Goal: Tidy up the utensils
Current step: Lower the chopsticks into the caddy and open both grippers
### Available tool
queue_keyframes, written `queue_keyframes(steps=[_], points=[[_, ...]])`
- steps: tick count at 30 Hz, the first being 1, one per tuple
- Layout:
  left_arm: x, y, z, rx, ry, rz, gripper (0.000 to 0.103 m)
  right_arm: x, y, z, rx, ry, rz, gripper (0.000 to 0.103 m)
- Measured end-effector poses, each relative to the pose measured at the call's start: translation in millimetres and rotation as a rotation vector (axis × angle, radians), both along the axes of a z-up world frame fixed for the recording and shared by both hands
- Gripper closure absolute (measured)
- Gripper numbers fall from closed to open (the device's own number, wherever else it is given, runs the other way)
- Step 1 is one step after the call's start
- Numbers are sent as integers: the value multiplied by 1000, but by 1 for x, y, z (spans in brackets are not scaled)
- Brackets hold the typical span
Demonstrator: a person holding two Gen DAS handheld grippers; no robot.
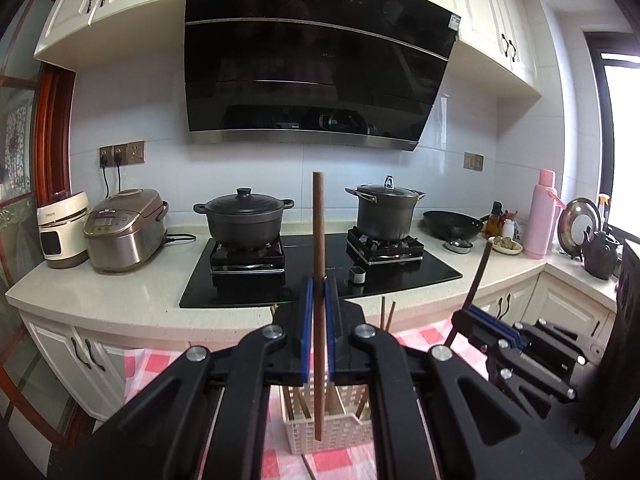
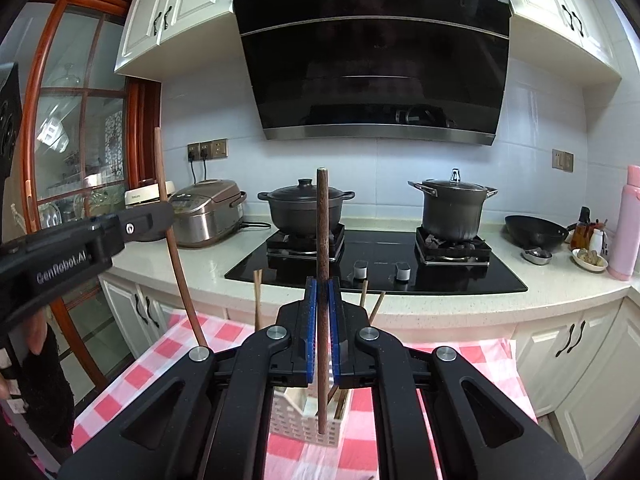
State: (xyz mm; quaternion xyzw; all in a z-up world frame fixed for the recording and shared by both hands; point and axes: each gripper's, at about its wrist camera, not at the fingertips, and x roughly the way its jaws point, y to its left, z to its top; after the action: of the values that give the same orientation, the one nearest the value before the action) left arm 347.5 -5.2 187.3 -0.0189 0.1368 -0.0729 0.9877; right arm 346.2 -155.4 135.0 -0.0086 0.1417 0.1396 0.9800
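Left wrist view: my left gripper [image 1: 319, 300] is clamped on a brown chopstick [image 1: 318, 216], stick upright, blue pads [image 1: 307, 312] pinching it approx. mid-length. Its lower end hangs over the cream slotted basket [image 1: 340, 432] on the pink checked cloth [image 1: 156, 368]. Right wrist view shows the same w/ my right gripper [image 2: 323, 304]: jaws closed on a darker chopstick [image 2: 322, 216], also upright, tip over the basket [image 2: 296, 420]. More sticks already stand in the basket, leaning.

How to do it well, in my judgement: keep each stick vertical, line the tip over an open slot, lower straight, and only release once the tip is inside the wall. Go one at a time so the two sticks don't knock each other or the leaning ones. The basket is light and could tip if nudged sideways.

Pose: both grippers point slightly down toward the counter [image 1: 120, 292] and stove [image 1: 320, 276], side by side and near each other; the left gripper's chopstick shows at the left in the right view, tilted.
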Motion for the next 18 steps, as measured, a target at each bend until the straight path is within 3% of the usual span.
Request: queue_keyframes(steps=[9, 18], points=[[63, 2, -11, -26, 44, 15, 97, 41, 7, -13, 21, 21, 11, 97], [106, 9, -61, -60, 182, -24, 97, 73, 12, -50, 5, 137, 32, 97]])
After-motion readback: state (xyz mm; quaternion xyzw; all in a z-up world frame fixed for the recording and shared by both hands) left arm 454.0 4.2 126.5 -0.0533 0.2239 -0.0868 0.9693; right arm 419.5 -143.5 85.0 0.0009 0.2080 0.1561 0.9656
